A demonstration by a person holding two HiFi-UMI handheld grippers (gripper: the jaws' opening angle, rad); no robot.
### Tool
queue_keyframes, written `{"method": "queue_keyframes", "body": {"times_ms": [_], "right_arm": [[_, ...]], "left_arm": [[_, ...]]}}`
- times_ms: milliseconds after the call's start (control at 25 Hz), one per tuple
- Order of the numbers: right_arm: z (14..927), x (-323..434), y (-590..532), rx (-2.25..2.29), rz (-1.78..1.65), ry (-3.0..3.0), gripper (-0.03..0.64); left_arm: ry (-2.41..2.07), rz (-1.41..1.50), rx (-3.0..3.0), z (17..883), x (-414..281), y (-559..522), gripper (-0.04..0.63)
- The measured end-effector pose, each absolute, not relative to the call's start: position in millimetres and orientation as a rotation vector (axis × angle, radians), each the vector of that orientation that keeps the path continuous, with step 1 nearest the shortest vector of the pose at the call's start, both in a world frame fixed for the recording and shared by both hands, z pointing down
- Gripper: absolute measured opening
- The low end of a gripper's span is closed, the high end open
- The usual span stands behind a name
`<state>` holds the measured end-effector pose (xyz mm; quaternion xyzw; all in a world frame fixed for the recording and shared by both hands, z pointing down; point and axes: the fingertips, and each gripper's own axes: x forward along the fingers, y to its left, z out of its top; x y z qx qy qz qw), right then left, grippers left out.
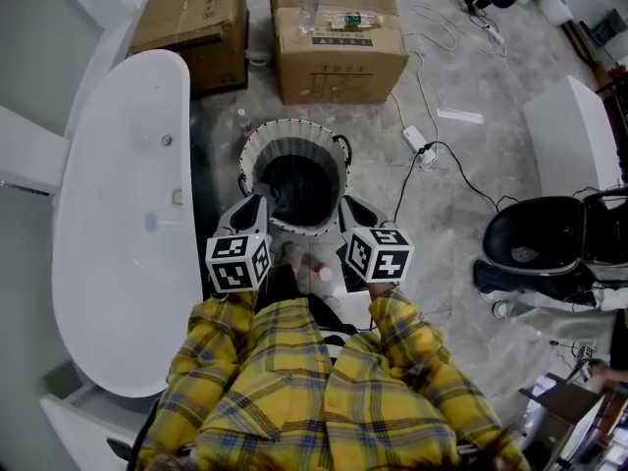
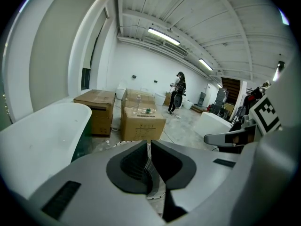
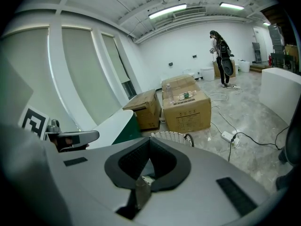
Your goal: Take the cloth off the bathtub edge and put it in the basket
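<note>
Left gripper (image 2: pixel 148 147) and right gripper (image 3: pixel 149 142): jaws fully closed, empty, both at near rim of round white woven basket (image 1: pixel 294 126). Dark cloth (image 1: pixel 292 186) lies inside.

Head view: above the person, facing steeply down, close over the basket (image 1: pixel 294 130), bathtub (image 1: pixel 123 224) at its left
Left gripper view: low on the left gripper (image 1: pixel 257 202), facing level along the floor toward the cardboard boxes (image 2: pixel 142 121)
Right gripper view: low on the right gripper (image 1: pixel 345 202), same heading, basket rim just ahead
Shared: all three show basket, bathtub and cardboard boxes; only the gripper views reach the distant person (image 2: pixel 178 92)
</note>
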<state>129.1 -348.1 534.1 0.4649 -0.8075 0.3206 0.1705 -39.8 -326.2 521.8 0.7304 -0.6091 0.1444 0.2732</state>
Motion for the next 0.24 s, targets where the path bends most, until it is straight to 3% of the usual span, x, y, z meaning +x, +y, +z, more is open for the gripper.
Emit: {"method": "queue_keyframes", "body": {"times_ms": [240], "right_arm": [[532.0,126.0,-348.5,1.306,0.901,-2.307,0.026]], "left_arm": [[-1.654,0.392,1.968,517.5,-43.0,-326.0,0.038]]}}
